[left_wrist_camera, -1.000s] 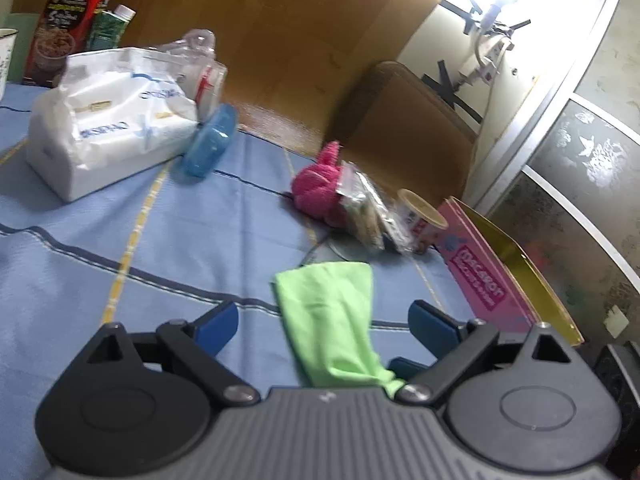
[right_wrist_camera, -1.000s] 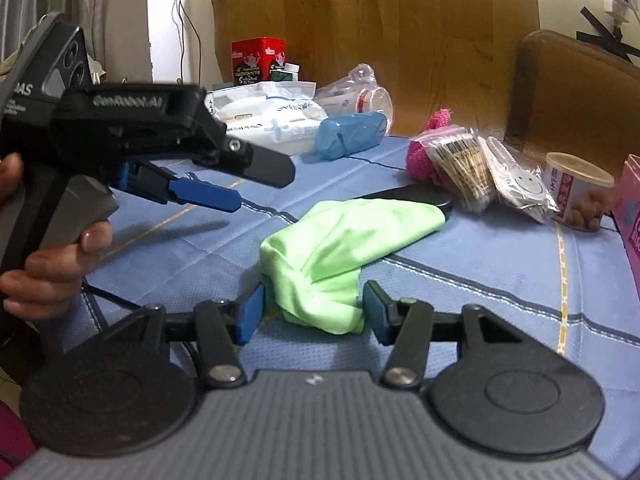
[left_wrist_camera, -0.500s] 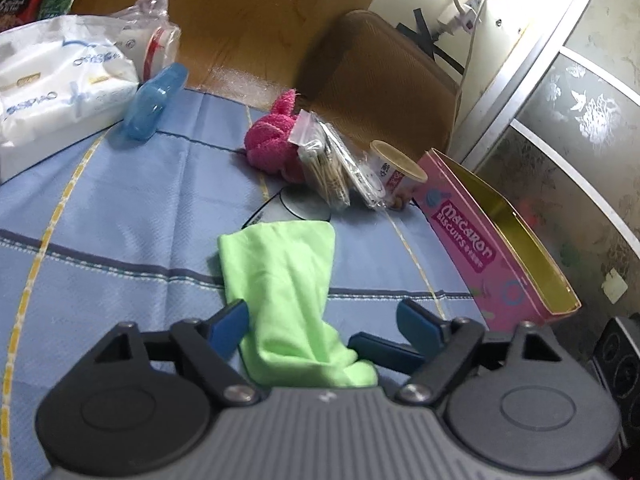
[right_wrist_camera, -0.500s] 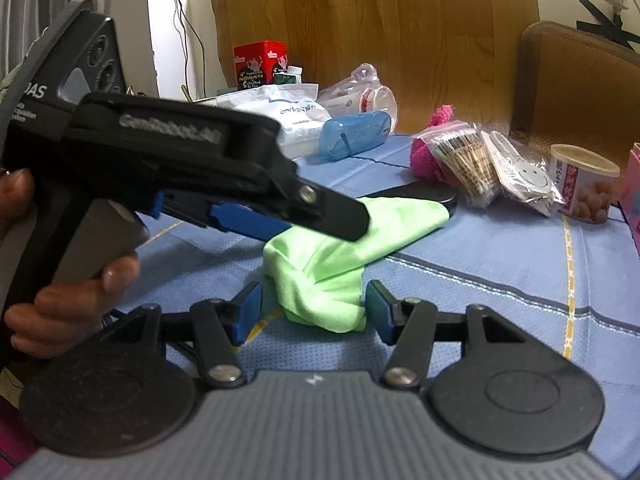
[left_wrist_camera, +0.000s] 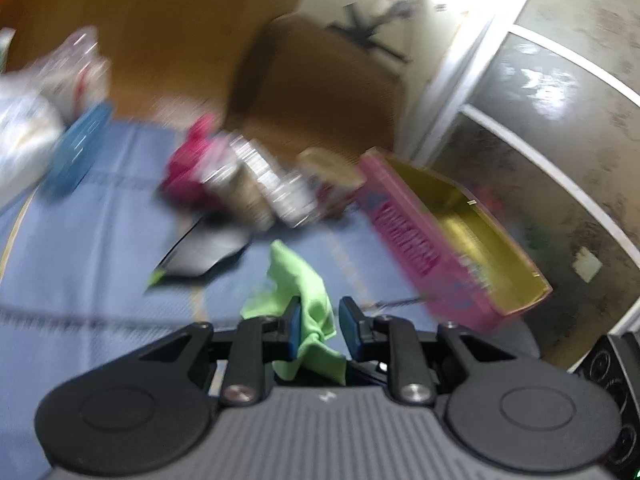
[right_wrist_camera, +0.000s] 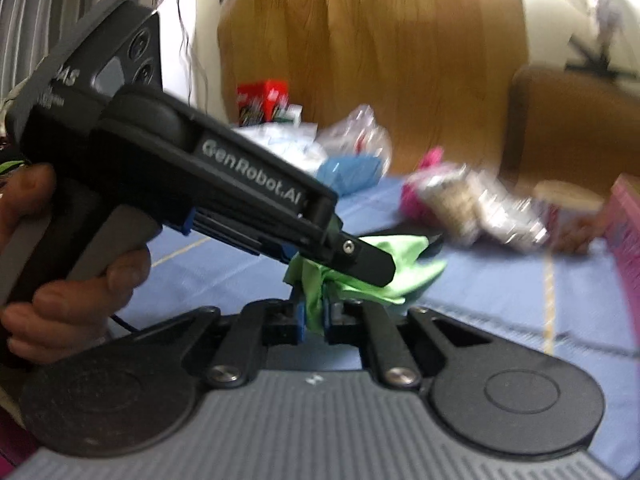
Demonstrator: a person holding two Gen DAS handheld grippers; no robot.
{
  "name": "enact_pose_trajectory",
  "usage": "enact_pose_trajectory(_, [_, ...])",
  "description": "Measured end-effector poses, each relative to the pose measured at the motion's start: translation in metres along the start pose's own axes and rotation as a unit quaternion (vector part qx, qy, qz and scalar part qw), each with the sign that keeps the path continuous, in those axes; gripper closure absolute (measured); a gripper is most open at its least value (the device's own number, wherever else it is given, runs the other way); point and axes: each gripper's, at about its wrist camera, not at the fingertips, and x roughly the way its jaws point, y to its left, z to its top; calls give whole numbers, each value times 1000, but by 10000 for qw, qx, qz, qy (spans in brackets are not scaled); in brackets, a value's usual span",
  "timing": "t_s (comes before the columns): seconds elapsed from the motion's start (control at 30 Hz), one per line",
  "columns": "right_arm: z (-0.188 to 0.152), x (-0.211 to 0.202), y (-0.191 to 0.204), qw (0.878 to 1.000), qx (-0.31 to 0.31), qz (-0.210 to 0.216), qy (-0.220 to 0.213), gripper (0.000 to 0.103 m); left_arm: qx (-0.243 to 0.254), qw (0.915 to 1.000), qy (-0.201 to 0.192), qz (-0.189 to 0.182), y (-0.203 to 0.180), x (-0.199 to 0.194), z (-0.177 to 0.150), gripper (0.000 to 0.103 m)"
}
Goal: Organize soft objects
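Observation:
A light green cloth [left_wrist_camera: 308, 304] is bunched up and lifted off the blue tablecloth [left_wrist_camera: 100, 280]. My left gripper [left_wrist_camera: 319, 330] is shut on one part of it. My right gripper [right_wrist_camera: 314, 316] is shut on the cloth's near end [right_wrist_camera: 316, 300], and the rest of the cloth [right_wrist_camera: 404, 264] hangs beyond the left gripper's body [right_wrist_camera: 224, 184], which crosses the right wrist view. A pink plush toy [left_wrist_camera: 186, 172] lies further back on the table; it also shows in the right wrist view [right_wrist_camera: 420, 192]. Both views are motion-blurred.
An open pink tin box [left_wrist_camera: 448, 240] with a gold inside stands to the right. Clear snack packets [left_wrist_camera: 260, 184], a small cup [left_wrist_camera: 328, 168], a blue case [left_wrist_camera: 76, 152] and a white tissue pack [left_wrist_camera: 20, 140] lie behind. A dark flat disc [left_wrist_camera: 200, 252] lies on the tablecloth. A brown chair [left_wrist_camera: 320, 100] stands behind.
Both grippers have closed on the green cloth, which was lying flat before. It is now bunched and lifted, and the left gripper has swung right toward the pink box.

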Motion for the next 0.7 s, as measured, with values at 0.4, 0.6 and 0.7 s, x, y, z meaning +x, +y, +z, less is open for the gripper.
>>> enact_pose_trajectory(0.4, [14, -71, -73, 9690, 77, -2198, -1122, 92, 1399, 9812, -105, -1324, -131, 90, 53, 83])
enact_pose_trajectory(0.6, [4, -78, -120, 9504, 515, -2953, -831, 92, 1592, 9783, 169, -1313, -168, 143, 49, 83])
enact_pose_trajectory(0.7, [-3, -81, -138, 9403, 693, -3261, -686, 90, 1679, 9795, 215, -1096, -179, 159, 44, 74])
